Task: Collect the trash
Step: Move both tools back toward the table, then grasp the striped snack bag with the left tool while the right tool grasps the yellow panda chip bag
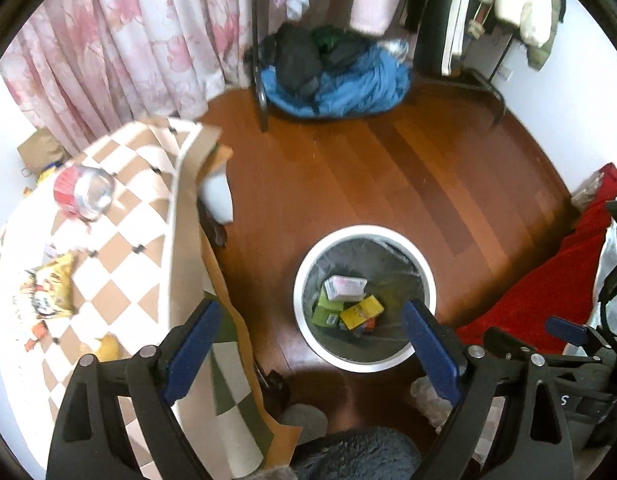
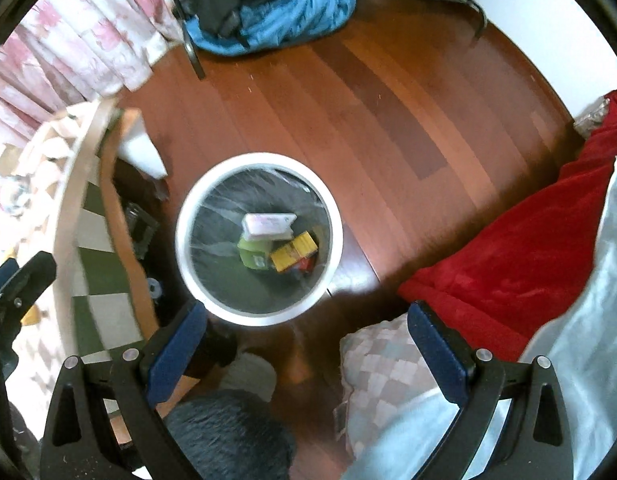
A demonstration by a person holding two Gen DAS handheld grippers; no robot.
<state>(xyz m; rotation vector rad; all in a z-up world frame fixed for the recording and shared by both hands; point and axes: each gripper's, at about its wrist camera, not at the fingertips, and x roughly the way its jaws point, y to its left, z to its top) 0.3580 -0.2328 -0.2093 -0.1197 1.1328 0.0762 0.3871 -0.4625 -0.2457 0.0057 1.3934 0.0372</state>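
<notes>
The left gripper point(image 1: 308, 344) hangs with its blue-padded jaws spread wide and nothing between them; the right gripper point(image 2: 304, 344) is spread just as wide and equally empty. Both sit above a round white-rimmed trash bin point(image 1: 304, 312) lined with a crinkled clear bag. At the bin's bottom lie a pale pink-and-white packet point(image 1: 345, 287), a yellow carton point(image 1: 362, 312) and a green box point(image 1: 324, 314), with a red scrap half hidden under the carton.

Left of the bin, a table under a tan-and-white checked cloth point(image 1: 120, 260) carries more litter: a crumpled yellow snack bag point(image 1: 52, 288), a small yellow lump near the cloth's edge, and farther off a clear jar with a red label point(image 1: 82, 190) lying on its side. Motion blur softens the prints beyond reading. Right of the bin, a plush red blanket point(image 2: 508, 260) runs out of view.

The bin stands on glossy reddish-brown plank flooring point(image 1: 408, 176). Beyond it, a heap of blue and dark clothes point(image 1: 336, 80) sits by a black rack leg, with pink floral curtains point(image 1: 128, 40) behind the table.
</notes>
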